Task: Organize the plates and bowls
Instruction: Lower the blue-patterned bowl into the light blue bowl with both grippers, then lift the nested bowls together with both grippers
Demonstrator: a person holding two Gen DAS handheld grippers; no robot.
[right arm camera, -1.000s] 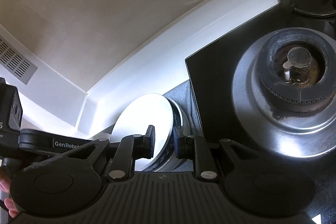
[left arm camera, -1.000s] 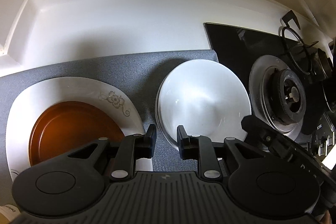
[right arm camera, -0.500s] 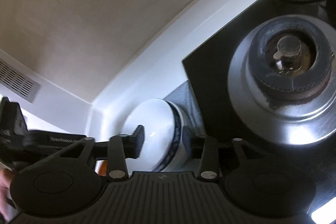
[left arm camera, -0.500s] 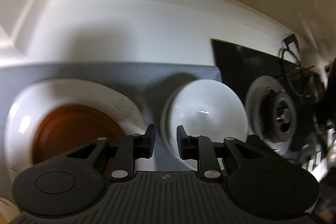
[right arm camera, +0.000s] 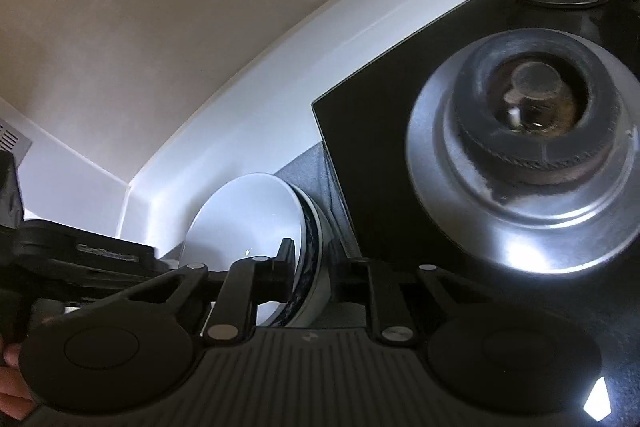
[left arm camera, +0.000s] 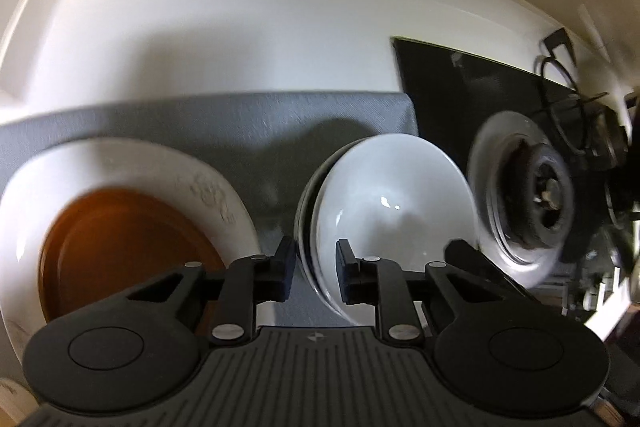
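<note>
Right wrist view: right tool (right arm camera: 310,269) has just been closing, now clamped on the nested bowls' (right arm camera: 256,215) rim directly between its fingers.

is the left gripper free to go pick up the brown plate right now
Probably not: the left gripper has its jaws closed on the rim of the stacked white bowls. The brown plate lies uncovered just beside it, so nothing else blocks the way.

Left tongs (left arm camera: 316,275) pinch the near rim of stacked white bowls (left arm camera: 392,203) on a grey mat (left arm camera: 240,123), beside an amber plate (left arm camera: 120,251)
</note>
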